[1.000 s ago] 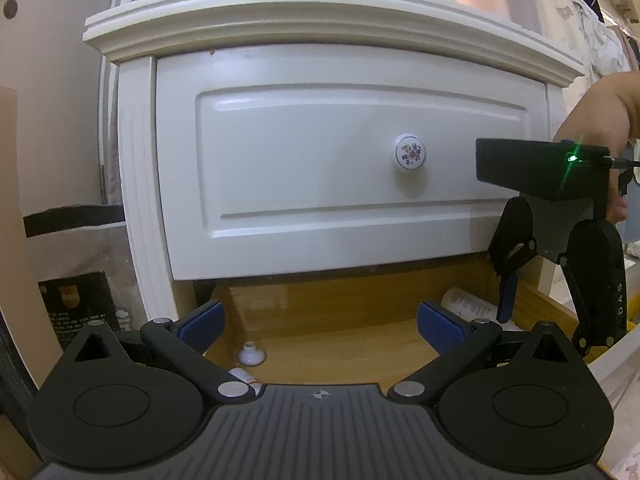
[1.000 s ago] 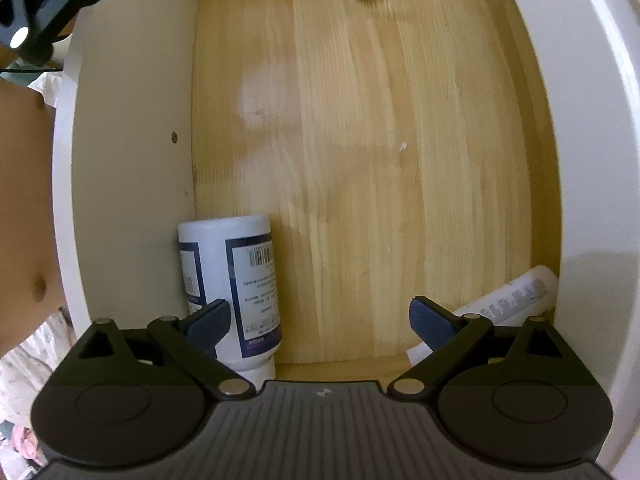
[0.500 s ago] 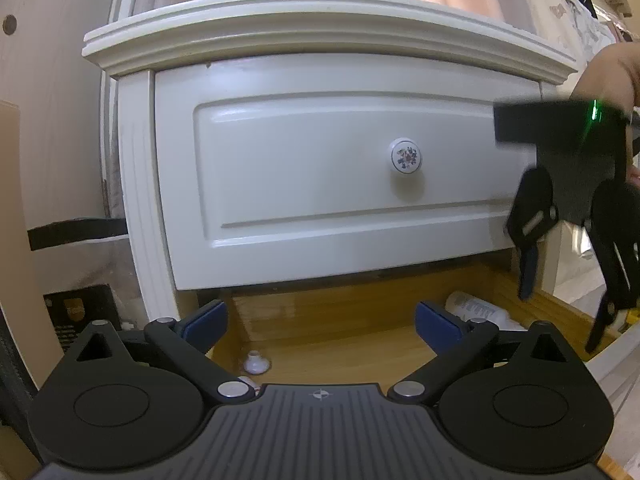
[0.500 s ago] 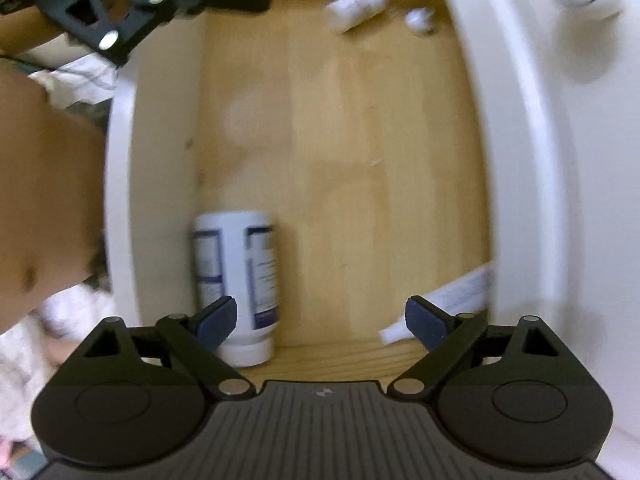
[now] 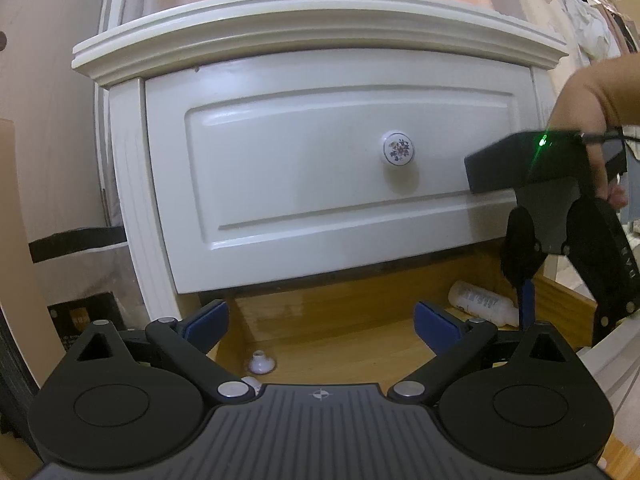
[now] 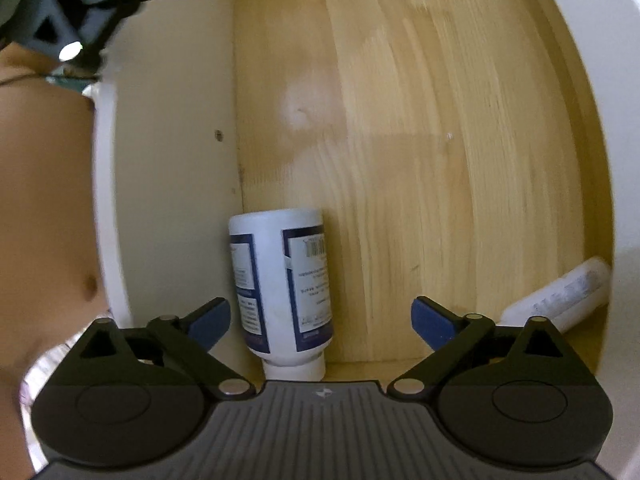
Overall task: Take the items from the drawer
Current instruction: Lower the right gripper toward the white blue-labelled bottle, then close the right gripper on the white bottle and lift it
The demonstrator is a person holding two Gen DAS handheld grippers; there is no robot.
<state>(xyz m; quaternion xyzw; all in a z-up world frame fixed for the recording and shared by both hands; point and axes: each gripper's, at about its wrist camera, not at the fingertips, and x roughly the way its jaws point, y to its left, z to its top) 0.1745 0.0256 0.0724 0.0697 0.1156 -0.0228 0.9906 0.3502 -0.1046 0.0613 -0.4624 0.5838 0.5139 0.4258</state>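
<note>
While the right tongs (image 6: pixel 321 314) are opening, the white bottle (image 6: pixel 282 284) lies between them, unpressed.

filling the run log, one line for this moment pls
stage: reaching into open drawer | right tool: opening over white bottle, not gripped | left tool: open, empty
</note>
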